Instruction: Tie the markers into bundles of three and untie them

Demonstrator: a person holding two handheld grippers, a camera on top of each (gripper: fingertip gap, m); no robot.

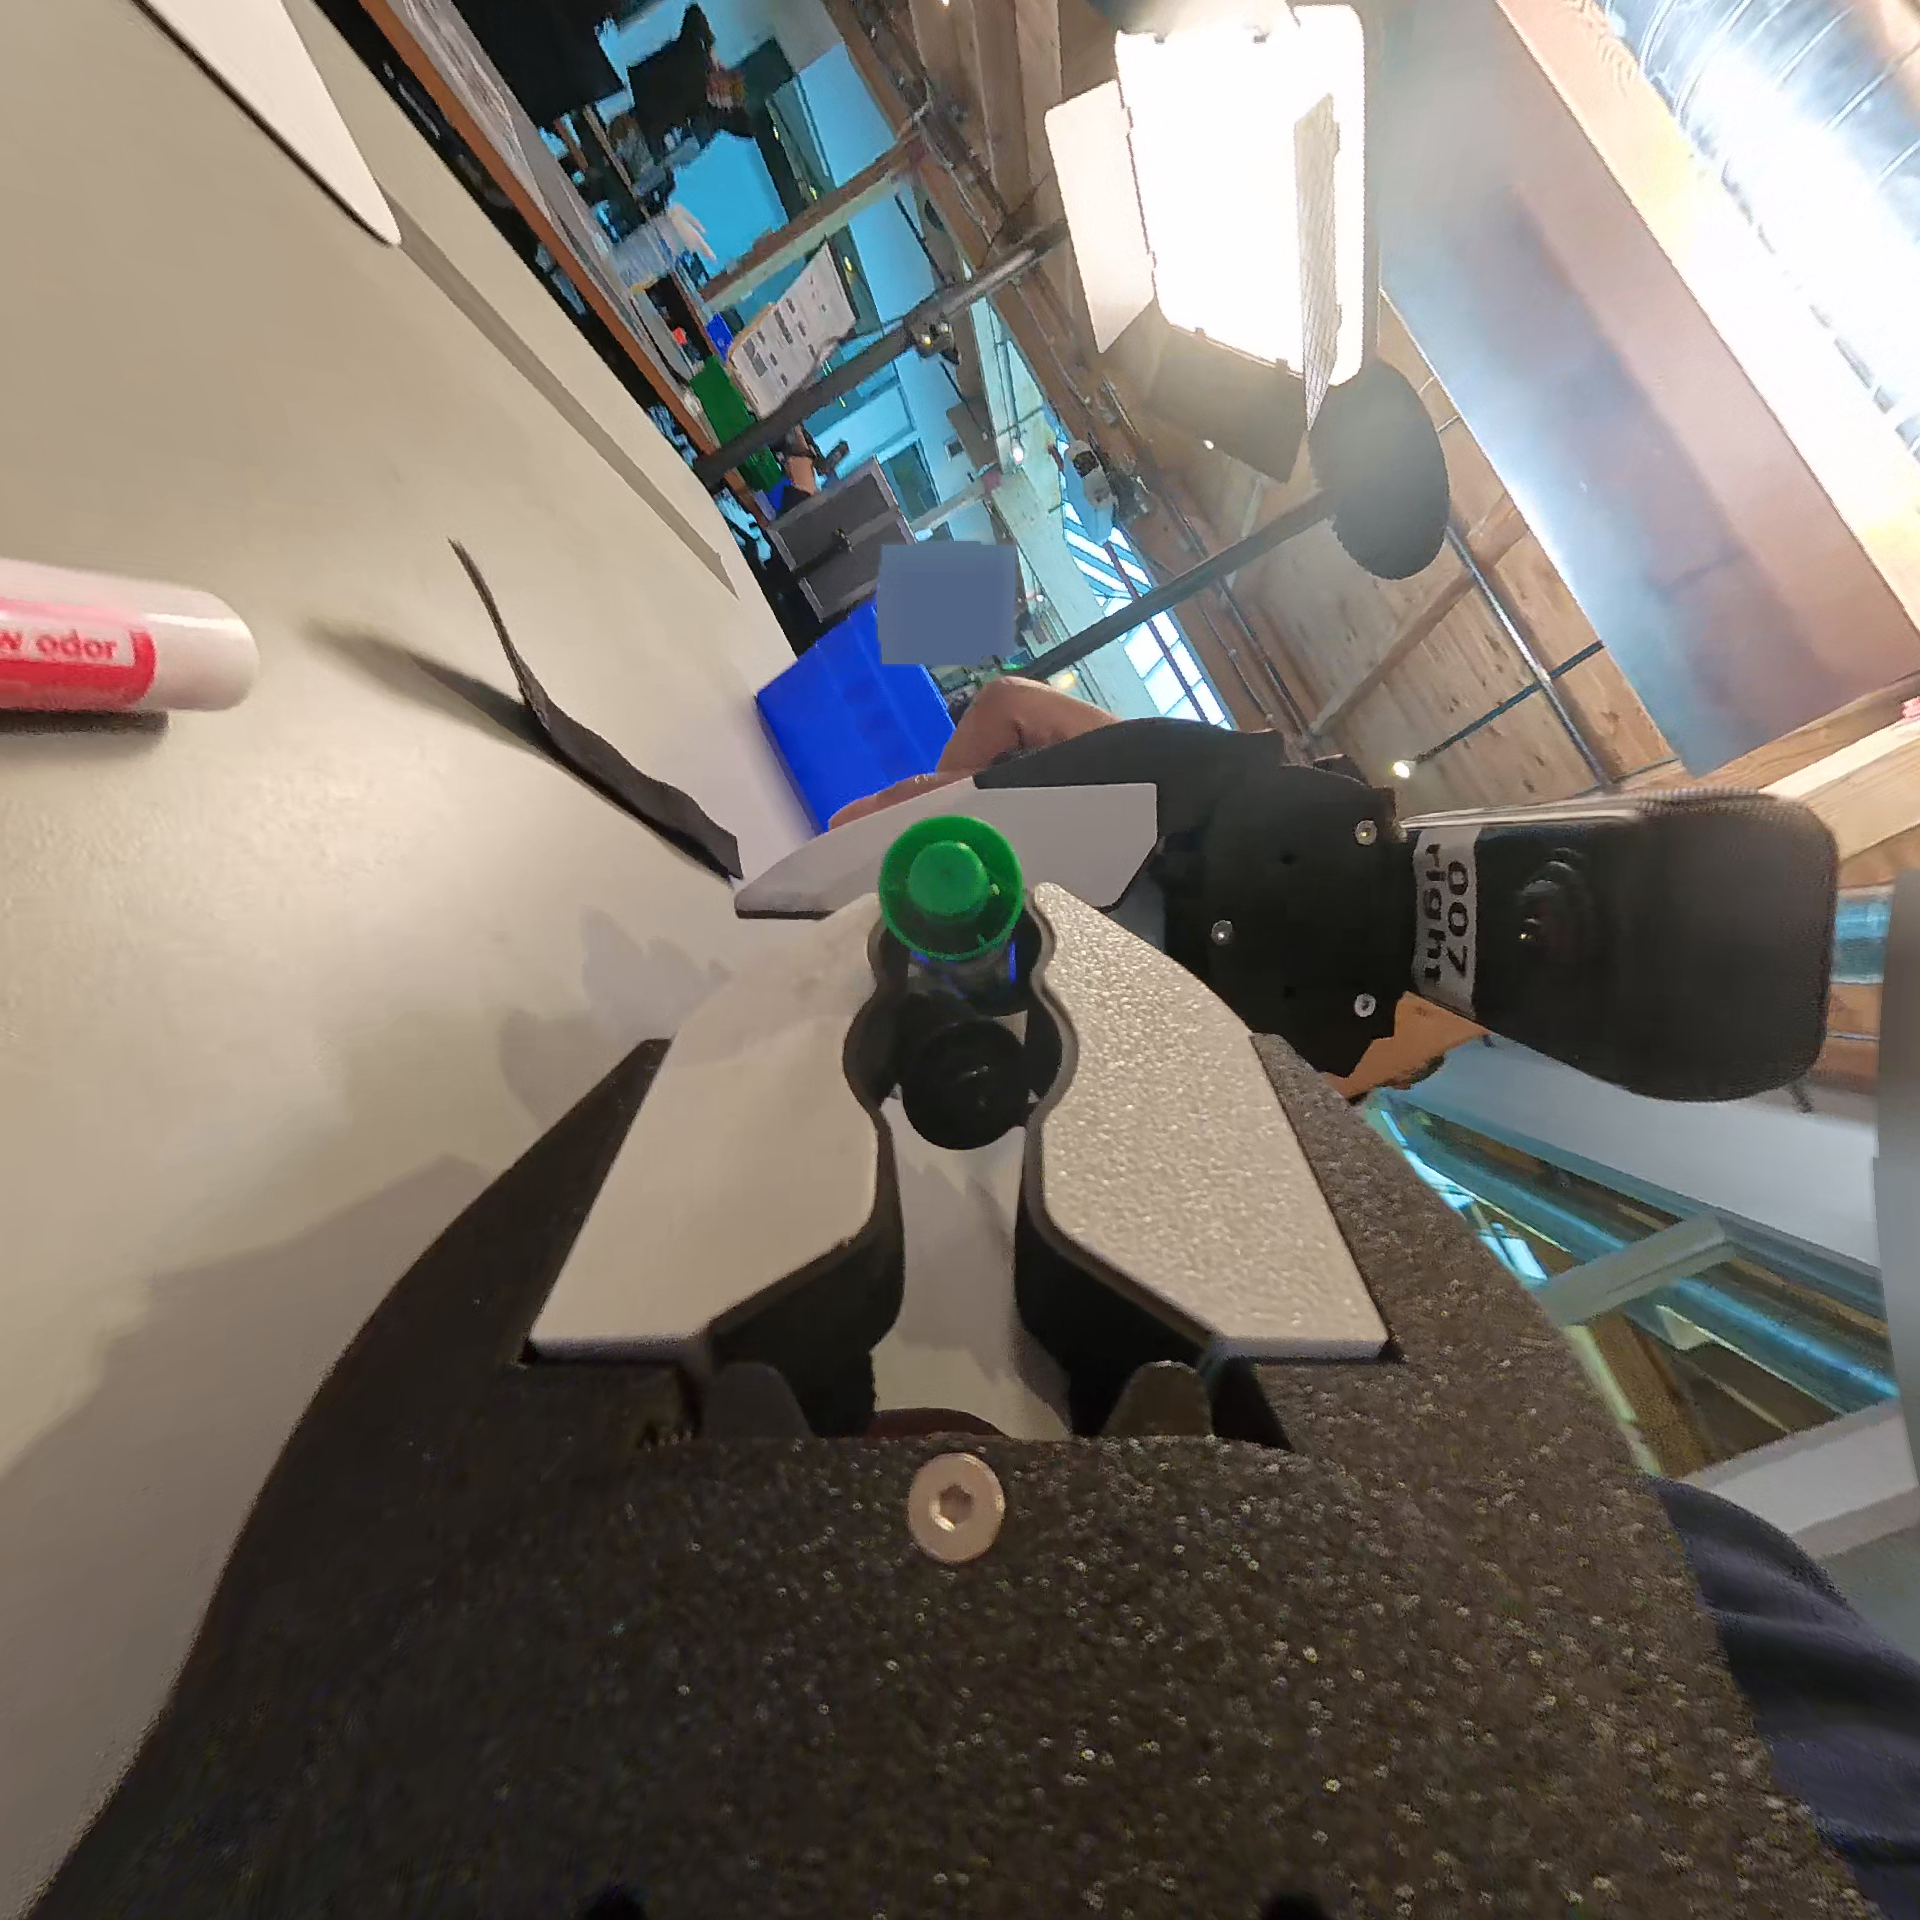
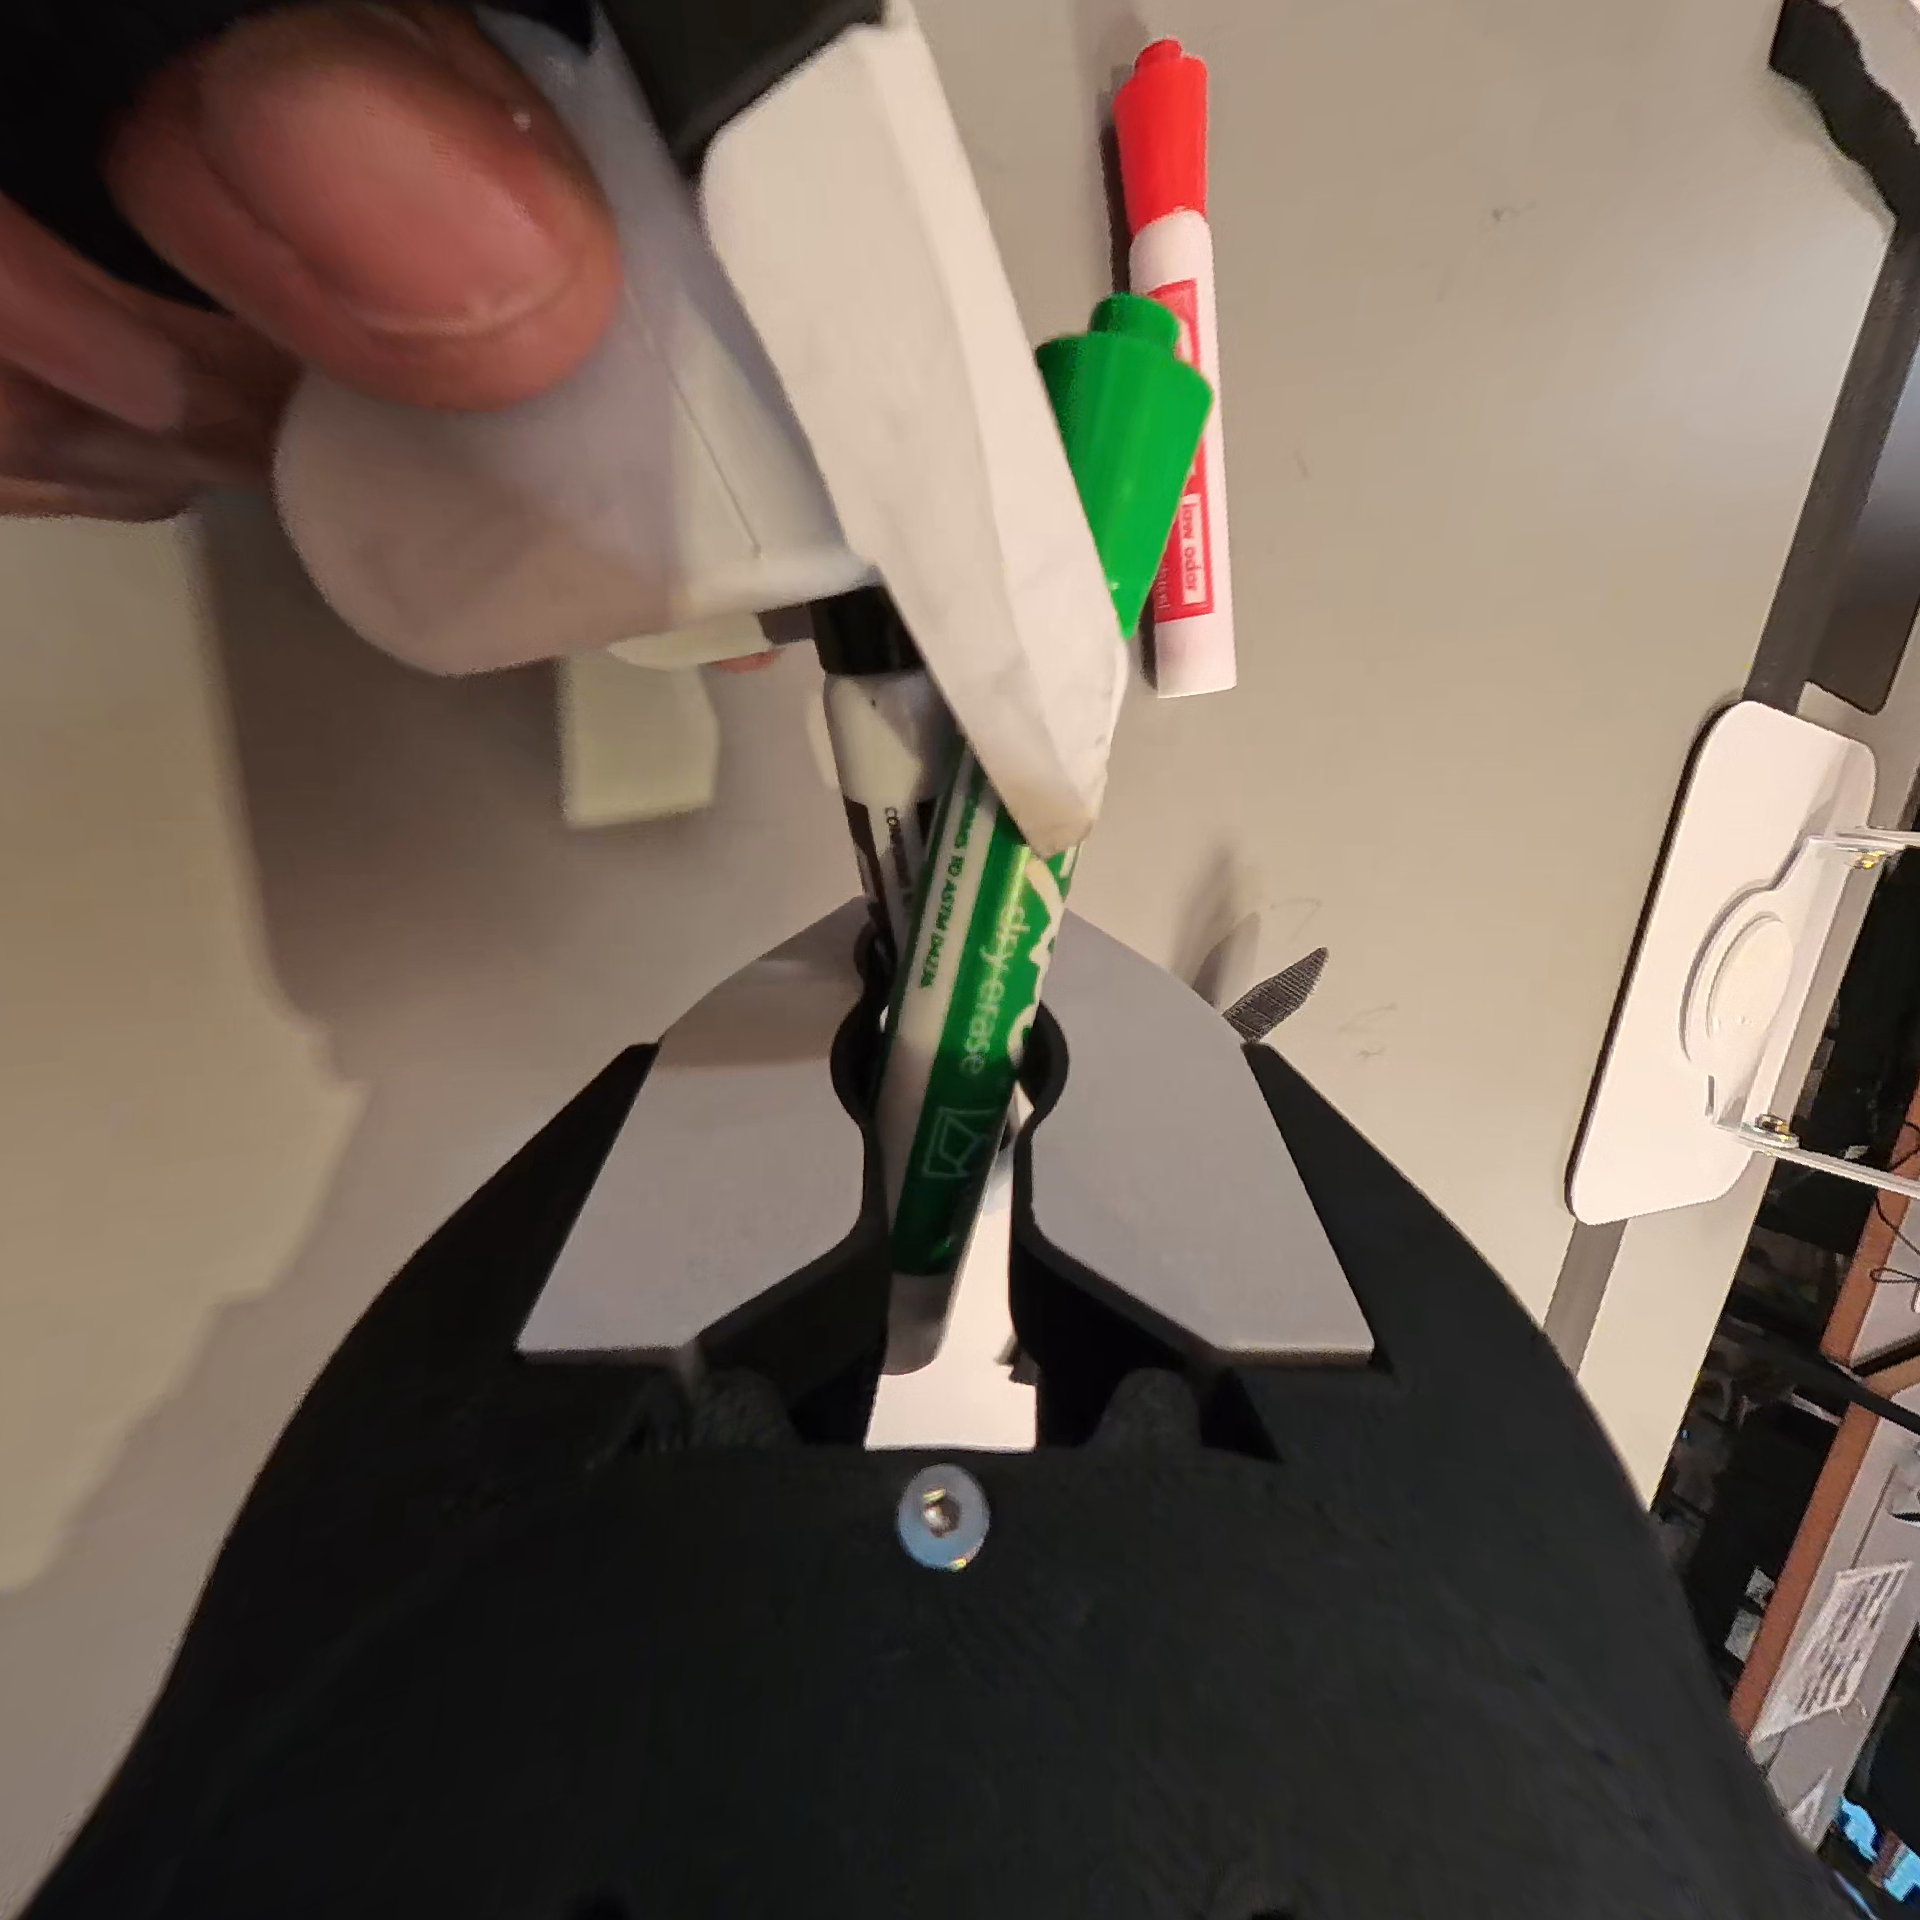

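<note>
A green marker (image 2: 966, 1039) and a black marker (image 2: 873, 748) lie together, raised off the pale table (image 2: 1455, 520). My left gripper (image 1: 951, 935) is shut on their cap ends, with the green cap (image 1: 948, 883) in the tip notch and the black marker (image 1: 956, 1081) in the notch behind it. In the right wrist view its white finger (image 2: 935, 468) lies over the green marker. My right gripper (image 2: 961, 935) stands around the marker barrels, with thin gaps beside the green one, so it counts as open. A red marker (image 2: 1179, 416) lies loose on the table. A black strap (image 1: 613, 748) lies beside the grippers.
A person's hand (image 2: 364, 208) holds the left gripper. A white plate with a clear holder (image 2: 1714, 987) sits at the table's right edge. A small white block (image 2: 639, 748) lies on the table. A blue bin (image 1: 852, 717) stands beyond the table. Tip to tip, the grippers are about 5 cm apart.
</note>
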